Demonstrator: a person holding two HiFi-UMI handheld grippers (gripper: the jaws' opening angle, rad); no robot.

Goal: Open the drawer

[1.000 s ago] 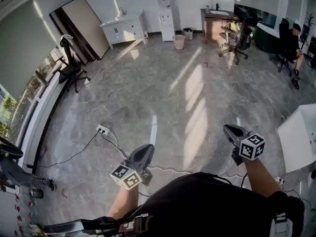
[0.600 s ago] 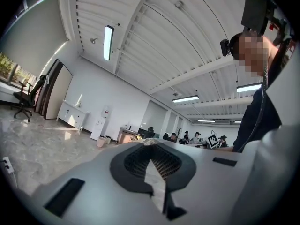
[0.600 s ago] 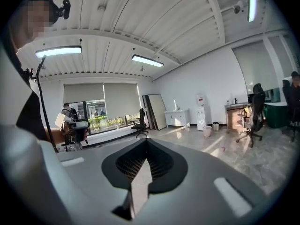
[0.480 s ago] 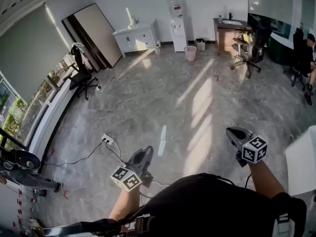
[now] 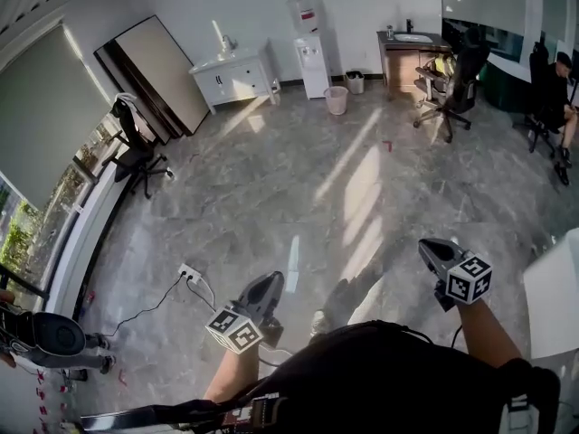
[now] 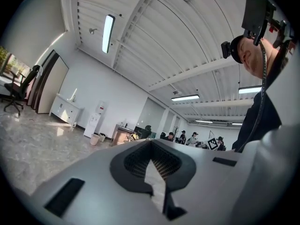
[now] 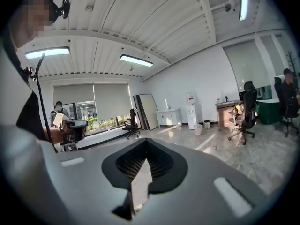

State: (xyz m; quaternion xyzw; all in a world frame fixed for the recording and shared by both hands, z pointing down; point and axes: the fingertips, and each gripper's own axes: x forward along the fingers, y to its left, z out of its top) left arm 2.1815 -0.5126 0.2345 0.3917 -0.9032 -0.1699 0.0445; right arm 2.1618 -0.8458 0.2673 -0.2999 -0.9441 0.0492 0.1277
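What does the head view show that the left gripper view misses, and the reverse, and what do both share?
Only the head view: the right tongs and the floor power strip. Only the left gripper view: the ceiling light and the person's head camera. Both: the white cabinet, the water dispenser and the left tongs.

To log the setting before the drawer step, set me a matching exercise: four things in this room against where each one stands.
Things:
1. power strip
2. water dispenser
3. pale bin
4. black chair

Places:
A. beside the window
B. against the far wall, right of the white cabinet
C. on the floor just in front of the water dispenser
D. on the floor, nearest the left gripper

Pairs: 1-D, 2-B, 3-C, 4-A.
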